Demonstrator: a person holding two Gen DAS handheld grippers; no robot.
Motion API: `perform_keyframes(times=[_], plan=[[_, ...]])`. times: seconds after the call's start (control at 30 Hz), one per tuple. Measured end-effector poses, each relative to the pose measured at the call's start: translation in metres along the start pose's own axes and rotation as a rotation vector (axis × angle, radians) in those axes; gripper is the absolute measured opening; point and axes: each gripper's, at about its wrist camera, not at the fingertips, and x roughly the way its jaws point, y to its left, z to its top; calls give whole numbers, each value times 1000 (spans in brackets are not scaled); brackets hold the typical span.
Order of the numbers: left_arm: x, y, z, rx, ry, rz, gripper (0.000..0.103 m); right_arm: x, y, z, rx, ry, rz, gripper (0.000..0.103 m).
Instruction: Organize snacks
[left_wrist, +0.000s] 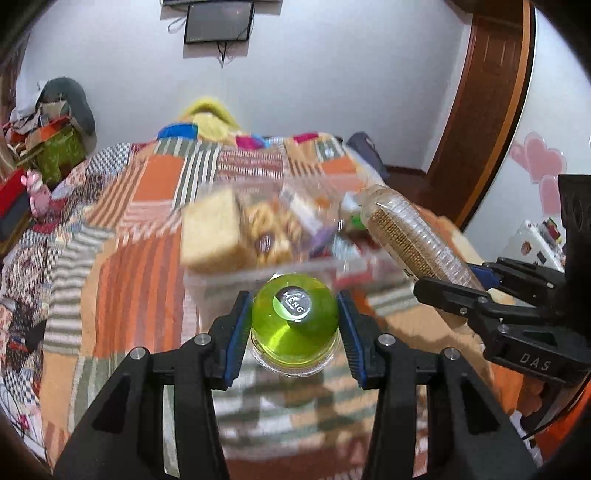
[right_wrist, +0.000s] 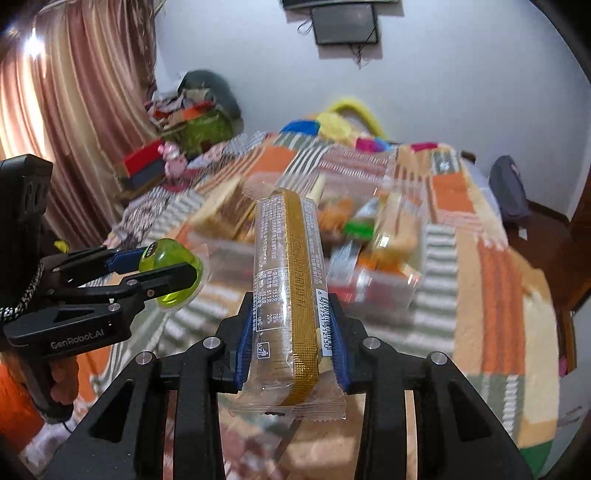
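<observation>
Left wrist view: left gripper pinches a green jelly cup between its blue pads, cup held in the air just in front of a clear plastic bin full of blurred snack packs. Bin sits on a patchwork blanket. Right gripper enters from the right, clamped on a long clear-wrapped snack bar angled over the bin's right side. Right wrist view: right gripper squeezes the snack bar near its lower end, gold strip facing camera, bar pointing toward the bin. Left gripper at left, fingers closed on the jelly cup, near the bin's left end.
</observation>
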Motion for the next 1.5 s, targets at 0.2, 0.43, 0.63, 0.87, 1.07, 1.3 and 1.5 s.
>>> perform_keyframes(times=[0.2, 0.43, 0.63, 0.87, 1.07, 1.3, 1.5], plan=[[17, -4, 41, -4, -31, -6, 46, 13, -12, 33, 31, -54, -43, 33], [61, 1, 73, -17, -17, 26, 46, 45, -26, 55, 69, -44, -84, 33], [88, 3, 75, -22, 33, 26, 46, 57, -30, 54, 79, -17, -70, 33], [75, 0, 77, -23, -1, 21, 49, 39, -26, 56, 51, -35, -88, 33], [11, -16, 78, 24, -120, 23, 50, -13, -18, 64, 27, -124, -99, 33], [-91, -32, 70, 42, -302, 28, 50, -100, 8, 63, -4, -278, -99, 36], [-164, -44, 49, 46, -426, 44, 65, -162, 39, 45, -23, -397, -110, 55]])
